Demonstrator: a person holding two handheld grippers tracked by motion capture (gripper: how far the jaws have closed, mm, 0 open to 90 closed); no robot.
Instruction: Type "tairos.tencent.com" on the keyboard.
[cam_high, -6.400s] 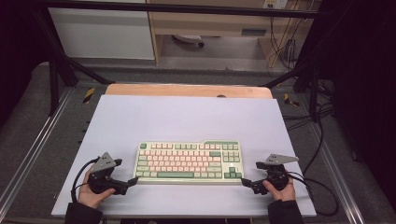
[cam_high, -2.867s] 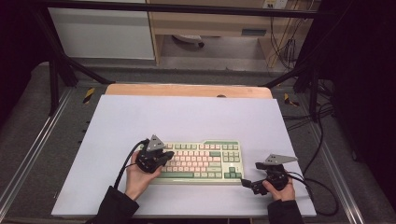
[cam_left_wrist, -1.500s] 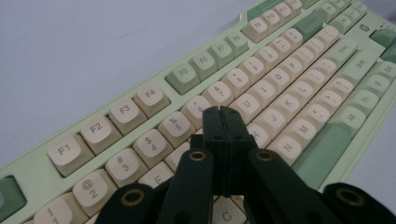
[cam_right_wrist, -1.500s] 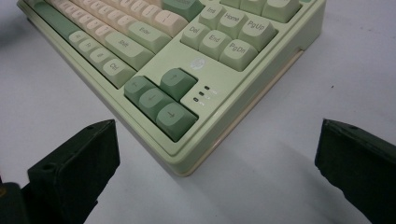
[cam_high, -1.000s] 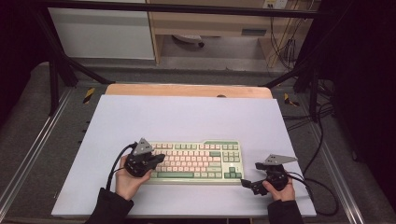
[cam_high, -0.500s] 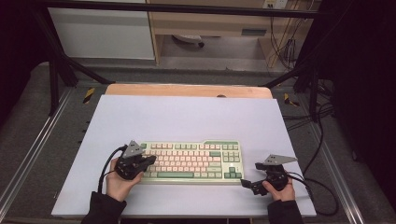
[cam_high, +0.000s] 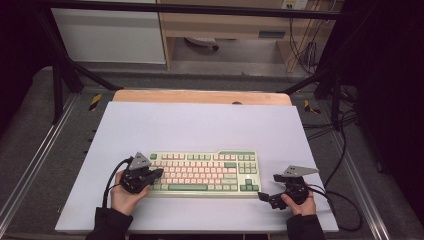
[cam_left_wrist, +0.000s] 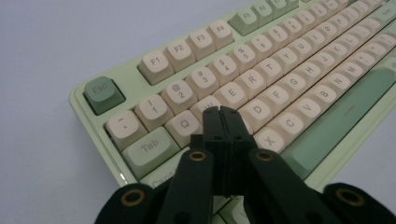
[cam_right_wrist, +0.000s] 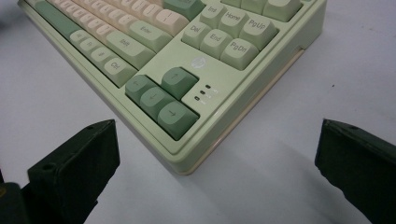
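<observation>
**Closed tip poised over the letter keys**

My left gripper (cam_left_wrist: 223, 112), jaws pressed together into one blunt point for tapping a key, hangs over the keyboard (cam_high: 202, 172) near W. My right gripper (cam_high: 267, 196) waits spread wide beside the keyboard's arrow-key corner.

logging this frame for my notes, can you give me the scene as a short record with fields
surface: pale table mat
main object: green and cream keyboard, lying flat
left tool: jaws shut, nothing between them, tip over the keys near W
right tool: jaws open, empty, pointing at the keyboard's arrow-key corner
arrow keys: dark green, in front of the right tool
contact: cannot tell whether the left tool presses a key
</observation>
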